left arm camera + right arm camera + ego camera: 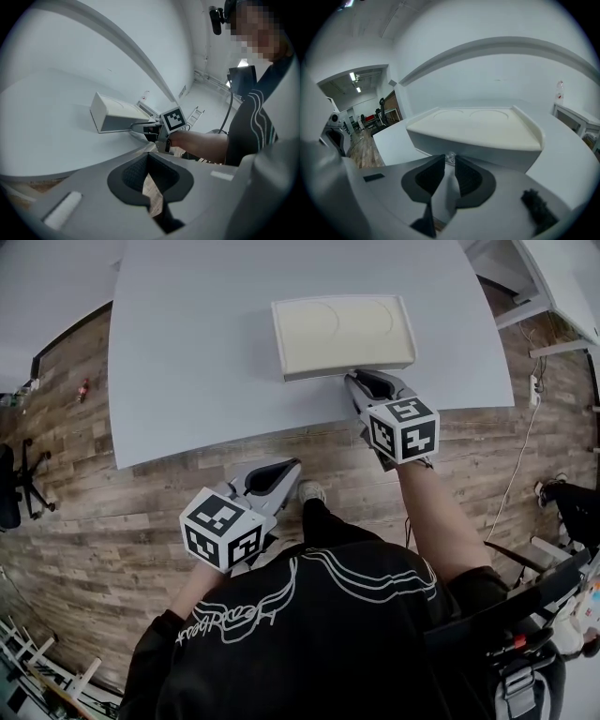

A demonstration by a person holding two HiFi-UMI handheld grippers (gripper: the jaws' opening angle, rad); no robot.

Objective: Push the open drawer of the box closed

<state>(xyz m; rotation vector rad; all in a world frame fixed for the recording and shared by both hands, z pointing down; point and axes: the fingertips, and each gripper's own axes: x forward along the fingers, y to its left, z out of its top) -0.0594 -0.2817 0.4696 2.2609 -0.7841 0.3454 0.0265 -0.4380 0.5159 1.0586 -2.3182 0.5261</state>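
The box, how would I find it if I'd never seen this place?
Find the big pale grey table above the wooden floor. Near its front edge, right where the right gripper points, sits the box. It is the only thing lying on the table: flat, cream-coloured, with two round dents in its top.

The box's knob sits half hidden between the fingers of the right gripper.
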